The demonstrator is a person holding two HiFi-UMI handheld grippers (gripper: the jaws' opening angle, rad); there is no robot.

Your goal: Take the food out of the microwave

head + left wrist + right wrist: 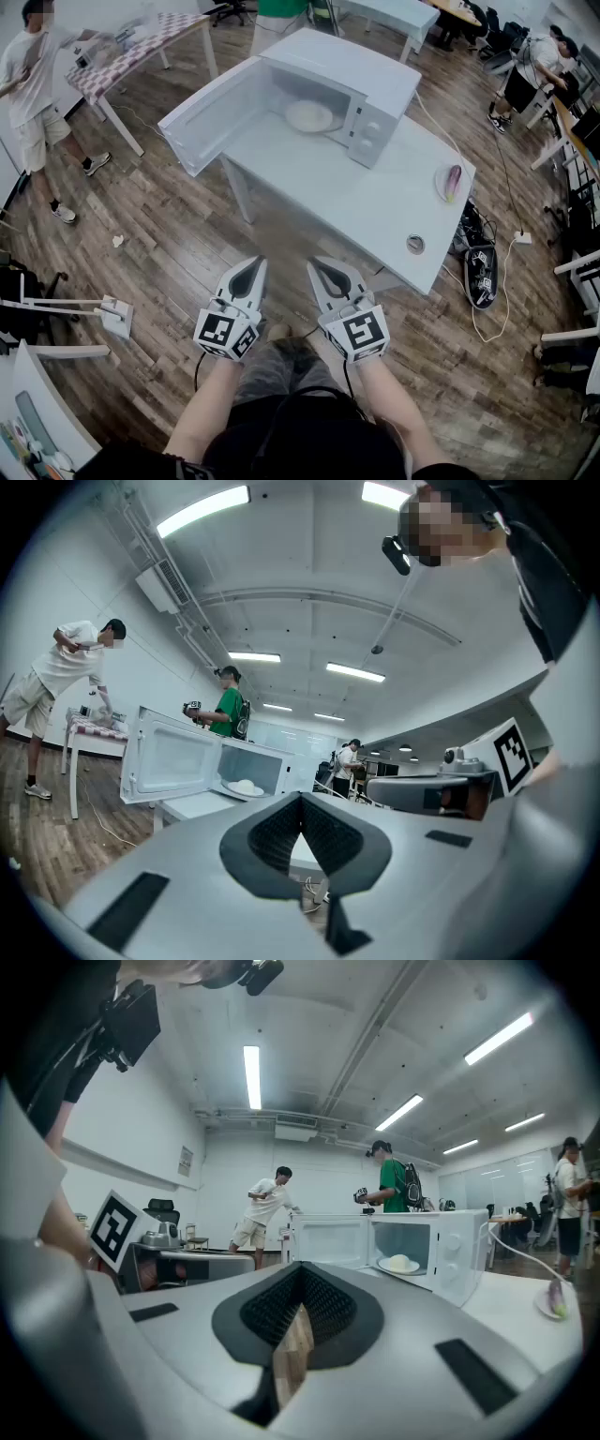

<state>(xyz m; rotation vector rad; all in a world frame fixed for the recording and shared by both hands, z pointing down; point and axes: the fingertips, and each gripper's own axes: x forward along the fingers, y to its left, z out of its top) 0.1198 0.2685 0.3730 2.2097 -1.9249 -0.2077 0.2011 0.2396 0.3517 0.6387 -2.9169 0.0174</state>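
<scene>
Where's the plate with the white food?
In the head view, top middle: the plate sits inside the open microwave on the white table, right of its swung-open door.

Left gripper and right gripper point forward side by side, jaws together.

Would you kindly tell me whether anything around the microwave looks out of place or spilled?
Nothing is spilled or damaged. The microwave door stands open with the plate of food inside. Minor oddities: a small plate with a purple item sits near the right edge of the table, and a crumpled scrap lies on the floor.
</scene>
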